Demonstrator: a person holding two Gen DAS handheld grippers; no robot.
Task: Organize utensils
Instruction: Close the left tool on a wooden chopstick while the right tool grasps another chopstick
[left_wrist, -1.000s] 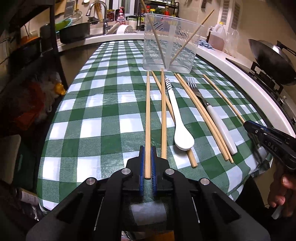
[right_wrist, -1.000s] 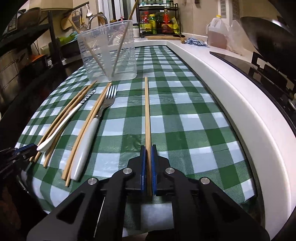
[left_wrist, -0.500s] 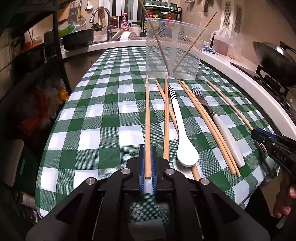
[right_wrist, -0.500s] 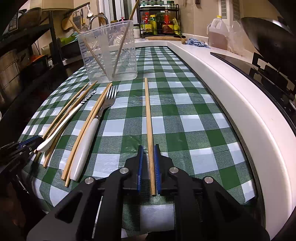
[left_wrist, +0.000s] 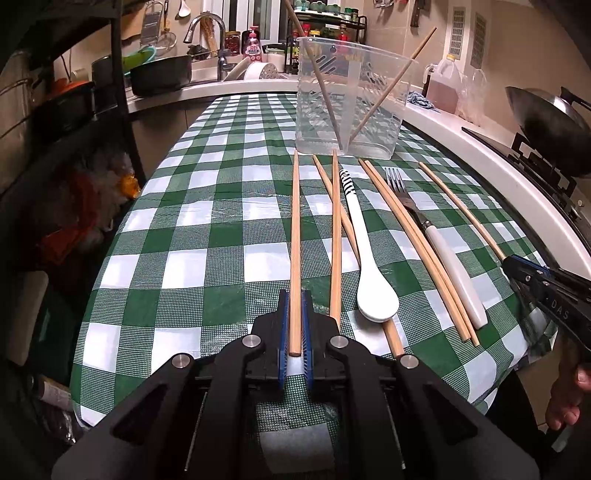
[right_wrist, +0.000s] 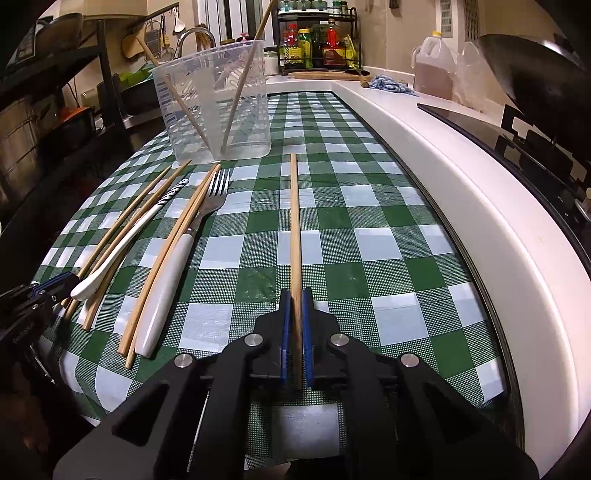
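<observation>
My left gripper (left_wrist: 294, 295) is shut on the near end of a wooden chopstick (left_wrist: 295, 229) that lies on the green checked tablecloth (left_wrist: 207, 258). My right gripper (right_wrist: 294, 295) has its jaws closing tight on another chopstick (right_wrist: 294, 221), the pads pressing its near end. Between them lie several loose chopsticks, a white spoon (left_wrist: 360, 236) with a striped handle and a white-handled fork (left_wrist: 443, 251). A clear plastic container (left_wrist: 351, 99) with two chopsticks leaning inside stands just beyond the far tips. The right gripper also shows in the left wrist view (left_wrist: 517, 264).
A white counter edge (right_wrist: 461, 206) runs along the right of the cloth, with a stove and a dark wok (left_wrist: 546, 118) behind it. A sink, pots and a bottle rack stand at the back. A dark shelf (left_wrist: 110, 92) rises at the left.
The right gripper's jaws parted slightly around its chopstick half a second ago and are pressed on it again now. The left gripper has kept its grip and its place.
</observation>
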